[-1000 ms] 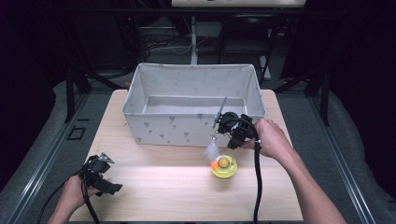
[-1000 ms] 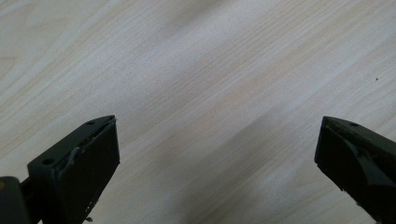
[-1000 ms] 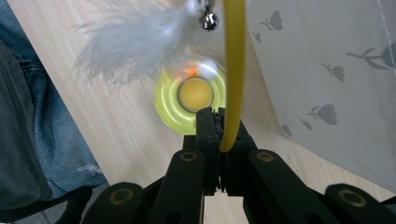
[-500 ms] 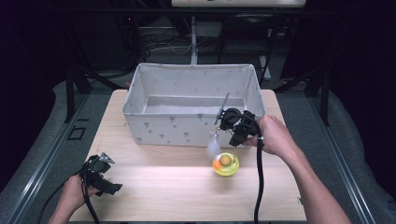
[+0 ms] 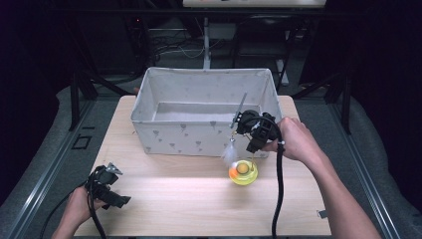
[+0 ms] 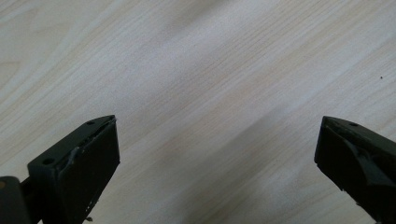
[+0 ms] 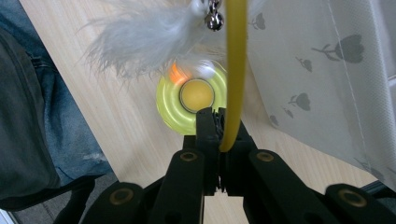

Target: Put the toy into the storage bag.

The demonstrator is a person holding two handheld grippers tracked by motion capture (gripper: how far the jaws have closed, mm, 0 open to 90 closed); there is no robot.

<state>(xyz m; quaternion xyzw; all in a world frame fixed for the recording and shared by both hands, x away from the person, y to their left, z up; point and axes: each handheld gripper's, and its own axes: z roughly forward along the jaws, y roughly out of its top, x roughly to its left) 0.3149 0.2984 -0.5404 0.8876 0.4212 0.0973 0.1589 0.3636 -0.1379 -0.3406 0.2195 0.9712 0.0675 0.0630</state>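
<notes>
Down at about 7 o'clock on the wooden table (image 5: pixel 199 199), the left gripper (image 5: pixel 113 191) rests in the person's left hand (image 5: pixel 77 209), close to the near edge. Its own view looks straight at the bare wood, and its two black jaws stand far apart with nothing between them. Next, toward 12 o'clock, sits a big white cloth box (image 5: pixel 199 134) with small grey flower prints on its sides. Just past 3 o'clock from the middle of the table, the right gripper (image 5: pixel 251 133) is held by the right hand (image 5: pixel 293 142), right in front of the box's near right corner. Its jaws are squeezed tight on a thin yellow stick (image 7: pixel 235 70), pinching it near its lower end. That stick is part of a cat toy: a tuft of white feathers (image 7: pixel 144 37) and a tiny silver bell (image 7: pixel 215 19) hang by it. Below the gripper, the toy's round yellow base (image 5: pixel 243 173) lies on the table, just beside the box's front wall, with an orange ball (image 7: pixel 175 74) in its ring. A black cable (image 5: pixel 276 199) trails from the right gripper toward 6 o'clock.
</notes>
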